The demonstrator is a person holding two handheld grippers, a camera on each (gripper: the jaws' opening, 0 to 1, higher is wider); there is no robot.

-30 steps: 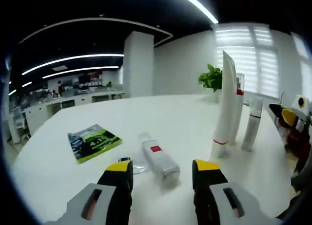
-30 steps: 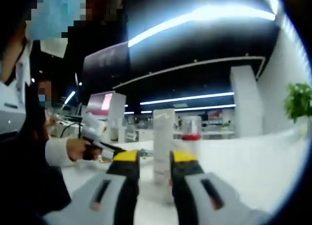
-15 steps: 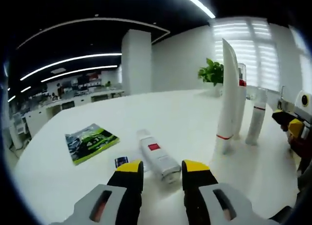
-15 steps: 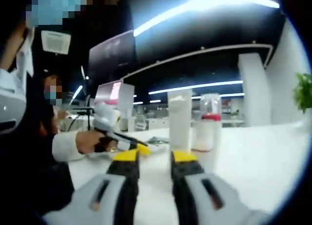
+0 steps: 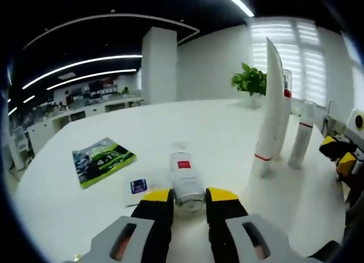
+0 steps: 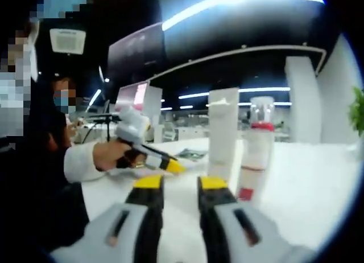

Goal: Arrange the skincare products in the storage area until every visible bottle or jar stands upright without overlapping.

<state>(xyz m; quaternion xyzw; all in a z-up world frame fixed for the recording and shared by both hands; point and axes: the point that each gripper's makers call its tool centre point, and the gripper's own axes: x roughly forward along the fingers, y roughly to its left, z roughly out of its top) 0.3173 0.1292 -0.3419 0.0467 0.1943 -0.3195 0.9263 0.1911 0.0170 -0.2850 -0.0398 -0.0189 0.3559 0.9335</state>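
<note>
Bottle [image 5: 186,183] with a small red label we cannot read lies flat on our white counter [image 5: 85,212], its near end between the parted yellow tips of our left tool [image 5: 190,196], ungripped, while our right tool [image 6: 177,183] hovers slightly open and empty near two standing bottles [image 6: 223,135].

Left gripper [image 5: 189,196]: held low and pointing forward, yellow-tipped jaws parted by a narrow gap. In the right gripper view it enters from the left, gripped in the person's hand [image 6: 111,155], with a white sleeve cuff at the wrist.

Right gripper [image 6: 180,183]: held level, yellow-tipped jaws parallel and close together with a slim gap between them, nothing clamped. Its yellow tips show at the right edge of the left gripper view.
</note>
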